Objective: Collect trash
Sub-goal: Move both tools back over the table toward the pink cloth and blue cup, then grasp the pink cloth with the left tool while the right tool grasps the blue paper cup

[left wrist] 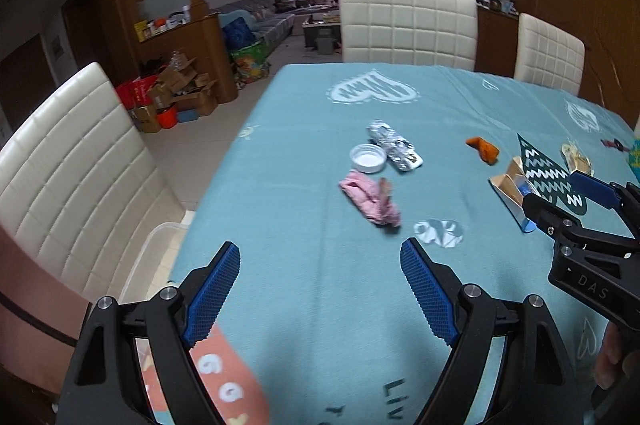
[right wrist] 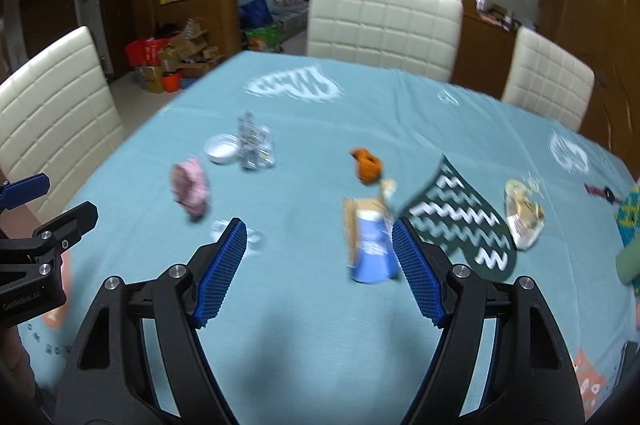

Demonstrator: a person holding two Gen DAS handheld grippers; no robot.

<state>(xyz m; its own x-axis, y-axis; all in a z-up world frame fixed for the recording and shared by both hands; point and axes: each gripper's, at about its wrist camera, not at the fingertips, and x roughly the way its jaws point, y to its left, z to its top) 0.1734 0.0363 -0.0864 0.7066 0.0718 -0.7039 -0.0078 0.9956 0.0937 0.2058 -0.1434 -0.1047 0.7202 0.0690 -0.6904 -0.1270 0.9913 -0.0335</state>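
Trash lies scattered on the blue tablecloth point(left wrist: 320, 129): a crumpled pink wrapper point(left wrist: 370, 199) point(right wrist: 191, 190), a white lid point(left wrist: 368, 157) point(right wrist: 221, 148), crumpled foil point(left wrist: 394, 145) point(right wrist: 256, 145), an orange scrap point(left wrist: 484, 148) point(right wrist: 366, 165), a blue and tan carton point(right wrist: 370, 245) point(left wrist: 514, 191) and a yellowish wrapper point(right wrist: 522, 211) point(left wrist: 576, 159). My left gripper point(left wrist: 320, 293) is open and empty, short of the pink wrapper. My right gripper point(right wrist: 318, 269) is open, its right pad beside the carton; it also shows in the left wrist view point(left wrist: 568, 195).
White quilted chairs stand at the far side point(left wrist: 408, 25), far right point(left wrist: 548, 53) and left point(left wrist: 68, 177). A clear plastic bin point(left wrist: 158, 257) sits beside the table's left edge. A dark green zigzag print point(right wrist: 460, 225) is on the cloth. Boxes point(left wrist: 172, 97) clutter the floor beyond.
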